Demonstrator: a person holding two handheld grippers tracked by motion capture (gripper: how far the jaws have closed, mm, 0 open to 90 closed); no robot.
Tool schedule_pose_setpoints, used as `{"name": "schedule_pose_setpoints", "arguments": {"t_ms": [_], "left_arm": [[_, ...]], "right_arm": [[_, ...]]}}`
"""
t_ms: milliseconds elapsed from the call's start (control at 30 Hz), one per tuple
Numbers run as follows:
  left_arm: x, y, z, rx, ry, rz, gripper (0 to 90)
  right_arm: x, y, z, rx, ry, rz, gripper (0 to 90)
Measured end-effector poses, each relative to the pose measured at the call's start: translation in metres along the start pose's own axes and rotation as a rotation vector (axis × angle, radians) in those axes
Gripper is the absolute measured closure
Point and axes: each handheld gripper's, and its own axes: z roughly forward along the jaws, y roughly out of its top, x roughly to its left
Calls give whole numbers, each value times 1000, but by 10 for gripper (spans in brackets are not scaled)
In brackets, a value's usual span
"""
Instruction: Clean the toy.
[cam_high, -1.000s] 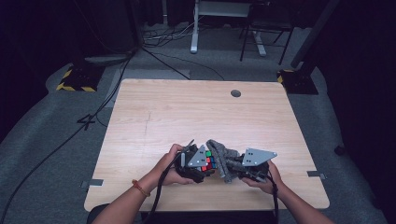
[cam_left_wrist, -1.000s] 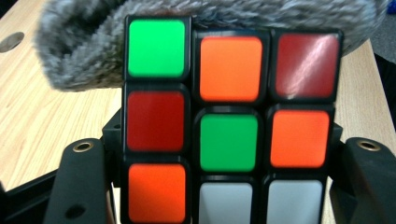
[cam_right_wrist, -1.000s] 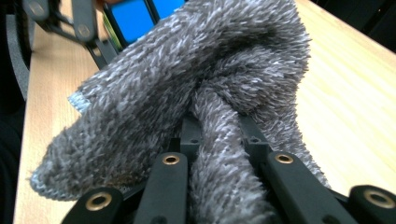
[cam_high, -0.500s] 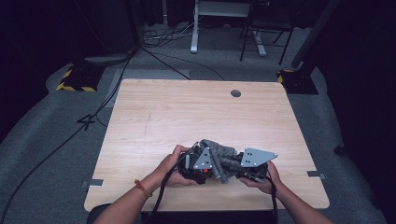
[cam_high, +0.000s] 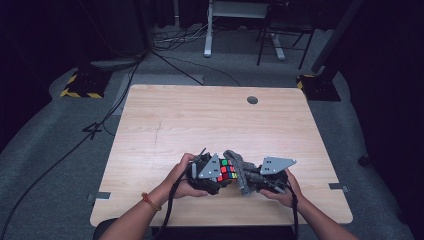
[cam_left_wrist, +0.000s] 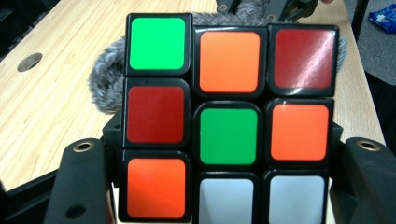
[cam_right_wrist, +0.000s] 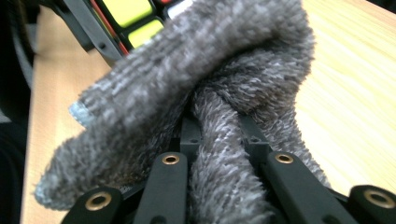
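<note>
We see light wood table (cam_high: 210, 120), round grommet hole (cam_high: 252, 100) near far edge. Dark room around, grey carpet, cables (cam_high: 75, 145) on floor, hazard-striped base (cam_high: 82, 85) far left, desk legs (cam_high: 207, 30) behind. Near front edge, left gripper (cam_high: 212, 172) clamps cube (cam_high: 226, 170). Right gripper (cam_high: 250, 177) pinches grey cloth (cam_high: 239, 167), cloth pressed against cube. Both just above table.

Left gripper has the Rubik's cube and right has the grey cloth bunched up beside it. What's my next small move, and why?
Probably slide the grey cloth across the cube's top face. The right gripper is shut on the cloth, which already lies against the Rubik's cube clamped in the left gripper, so a short wiping stroke seems the natural step.
</note>
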Motion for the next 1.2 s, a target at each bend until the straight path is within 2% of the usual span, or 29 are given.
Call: {"name": "schedule_pose_setpoints", "arguments": {"t_ms": [33,100,300,467,667,700,767,900,967,1033,1100,1167,1200], "left_arm": [[0,-1,1,4,-8,0,332],[-1,-1,3,21,-2,6,330],[-1,-2,7,43,-7,10,328],[-3,-3,12,86,-3,20,317],[-2,-3,12,79,10,21,316],[-1,-3,12,70,12,-2,316],[0,-3,12,63,12,-13,320],[-1,-3,13,66,12,-18,323],[-1,-3,14,77,4,-26,322],[0,-3,15,73,3,-45,320],[0,-2,15,77,11,-46,320],[2,-1,15,76,-10,-72,318],[2,-1,15,74,-9,-71,318]], "right_arm": [[1,1,0,-20,19,6,765],[4,4,-1,-30,14,-12,764],[6,6,-6,-69,18,-19,765],[8,9,-9,-93,24,-30,765],[9,13,-11,-95,14,-44,765],[9,14,-11,-83,9,-43,765],[6,12,-9,-61,-1,-32,765],[3,4,-4,-48,27,20,765],[4,3,-1,-35,26,18,765],[4,2,0,-35,24,19,765],[3,1,0,-47,27,36,765],[3,0,-1,-64,33,47,765],[4,0,-2,-73,37,40,766]]}}
